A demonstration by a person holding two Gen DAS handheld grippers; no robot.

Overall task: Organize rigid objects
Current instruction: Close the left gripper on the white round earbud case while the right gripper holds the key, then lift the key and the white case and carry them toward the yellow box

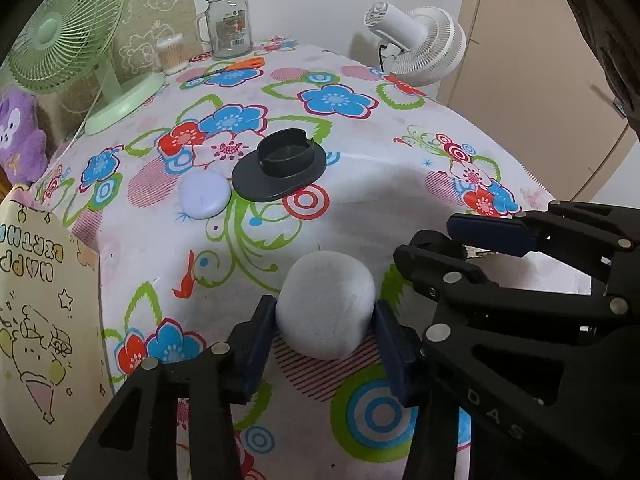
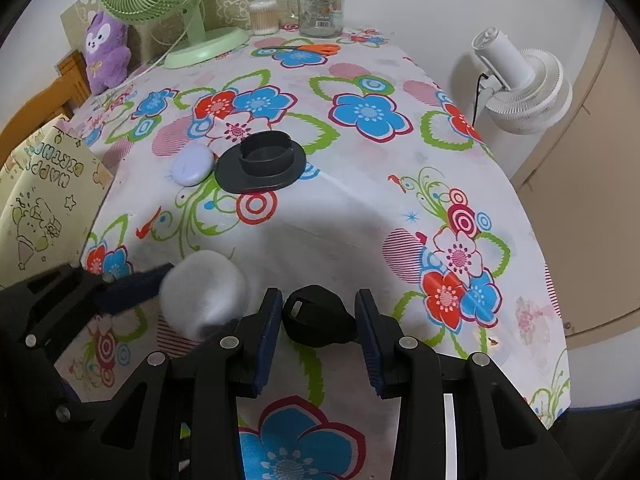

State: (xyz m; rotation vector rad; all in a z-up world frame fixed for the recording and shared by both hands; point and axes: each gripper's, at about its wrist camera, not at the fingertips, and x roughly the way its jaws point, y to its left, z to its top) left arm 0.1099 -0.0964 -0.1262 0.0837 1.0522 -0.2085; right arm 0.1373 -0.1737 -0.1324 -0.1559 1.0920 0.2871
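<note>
My left gripper (image 1: 326, 318) is shut on a white rounded case (image 1: 326, 304), its blue pads pressed to both sides, just above the floral tablecloth. The case shows blurred in the right wrist view (image 2: 204, 294). My right gripper (image 2: 318, 316) stands around a small black key-fob-like object (image 2: 318, 316); the pads are close to its sides but small gaps show. In the left wrist view the right gripper (image 1: 472, 248) is at the right. A black hat-shaped holder (image 1: 282, 164) and a lilac oval case (image 1: 204, 196) lie mid-table; they also show in the right wrist view, the holder (image 2: 260, 168) and the case (image 2: 192, 166).
At the back stand a green fan (image 1: 64, 40), a glass jar with green lid (image 1: 228, 20), a cotton-swab tub (image 1: 172, 54) and orange scissors (image 1: 236, 68). A white fan (image 2: 524, 88) is beyond the right edge. A purple plush (image 2: 106, 52) and a gift bag (image 2: 36, 196) are at left.
</note>
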